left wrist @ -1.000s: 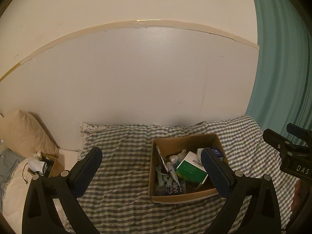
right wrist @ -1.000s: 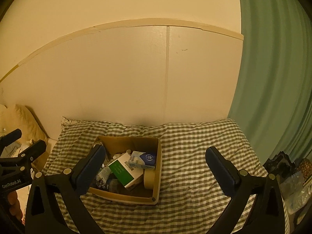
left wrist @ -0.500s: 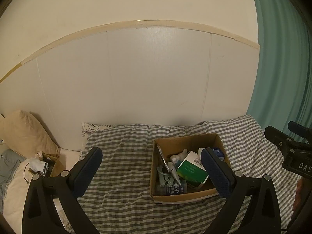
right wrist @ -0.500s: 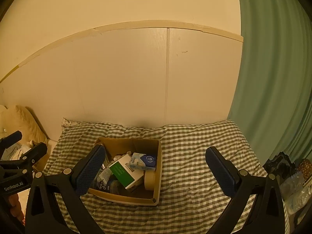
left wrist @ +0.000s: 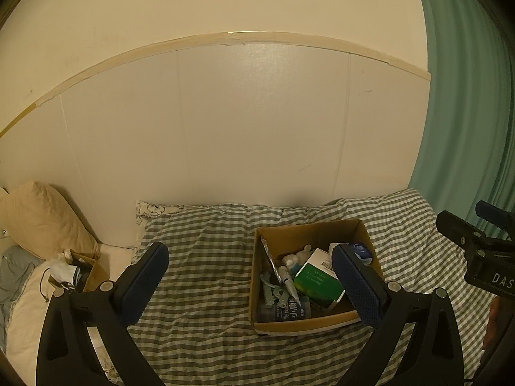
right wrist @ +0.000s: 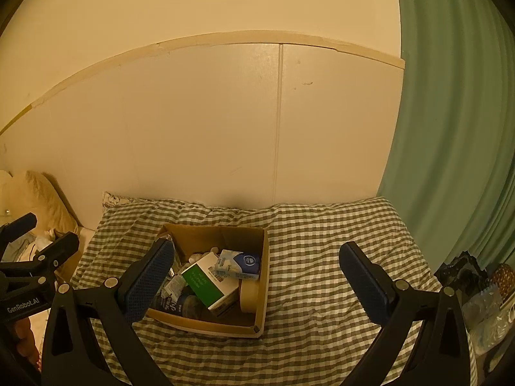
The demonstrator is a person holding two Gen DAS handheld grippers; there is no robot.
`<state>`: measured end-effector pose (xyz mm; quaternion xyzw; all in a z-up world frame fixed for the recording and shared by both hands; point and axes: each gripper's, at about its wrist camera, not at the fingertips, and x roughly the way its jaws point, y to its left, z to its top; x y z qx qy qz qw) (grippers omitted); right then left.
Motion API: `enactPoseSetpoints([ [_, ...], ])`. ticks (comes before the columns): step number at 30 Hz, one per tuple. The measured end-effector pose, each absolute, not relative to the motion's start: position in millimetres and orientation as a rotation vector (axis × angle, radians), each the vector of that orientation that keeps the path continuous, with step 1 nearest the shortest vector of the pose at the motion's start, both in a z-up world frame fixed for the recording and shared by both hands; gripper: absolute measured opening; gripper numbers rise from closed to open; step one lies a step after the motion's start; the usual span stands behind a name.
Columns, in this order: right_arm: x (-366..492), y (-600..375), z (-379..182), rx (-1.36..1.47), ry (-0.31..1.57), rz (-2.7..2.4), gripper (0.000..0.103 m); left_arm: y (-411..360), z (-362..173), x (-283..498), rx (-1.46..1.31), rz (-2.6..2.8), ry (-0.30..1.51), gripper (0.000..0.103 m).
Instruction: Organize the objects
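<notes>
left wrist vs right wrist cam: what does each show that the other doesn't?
Left wrist only: the small brown box of clutter beside the tan pillow, and grey-green hooks inside the cardboard box.

Right wrist only: the tape roll against the box's right wall, and bags by the curtain.

Both: the checked blanket, green carton, both grippers open.

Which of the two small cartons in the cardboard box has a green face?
The larger green-and-white carton, with a barcode on its white end; the smaller carton resting on it is blue and white with a round logo.

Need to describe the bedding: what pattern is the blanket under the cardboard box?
Green-and-white check blanket; clearest in the right wrist view.
</notes>
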<state>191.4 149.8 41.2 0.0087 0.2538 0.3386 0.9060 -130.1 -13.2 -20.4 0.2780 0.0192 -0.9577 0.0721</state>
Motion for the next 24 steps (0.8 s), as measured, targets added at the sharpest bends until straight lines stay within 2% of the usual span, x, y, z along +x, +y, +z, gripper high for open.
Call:
enactPoseSetpoints([
  [24,192.5,155.1,35.3,0.0,0.554,0.702,0.103,-14.0,-22.2,-133.4,0.852,-2.864,0.072,0.103],
])
